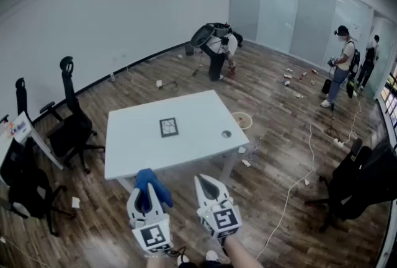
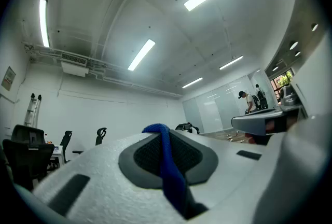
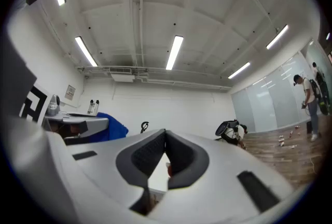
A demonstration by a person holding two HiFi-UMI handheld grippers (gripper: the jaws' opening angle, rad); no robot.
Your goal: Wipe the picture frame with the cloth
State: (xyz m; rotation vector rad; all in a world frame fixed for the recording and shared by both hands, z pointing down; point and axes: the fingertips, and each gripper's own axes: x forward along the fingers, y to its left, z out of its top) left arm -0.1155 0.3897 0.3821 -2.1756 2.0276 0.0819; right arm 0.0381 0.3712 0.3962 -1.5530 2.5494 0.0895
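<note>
Cloth, blue, pinched in the left tongs. Had those jaws pressed onto a fold of it; in the left gripper view showed as a blue strip running up between the dark pads and over the tip. Bunched loosely above the jaws in the head view.

Held the right tongs just beside the left, jaws closed tip to tip on nothing, with only a small triangular gap behind the tips in the right gripper view. Caught the cloth there too, at the left.

Held both tongs low, short of the near edge of the white desk and apart from it.

Found the picture frame lying flat near the middle of the desk, dark-bordered, well apart from both tongs and from the cloth. Noted a round hole in the desk top to its right.

Noted black office chairs left of the desk on the wooden floor, a crouched person near the far wall, standing persons at the far right, and a white cable trailing over the floor.
</note>
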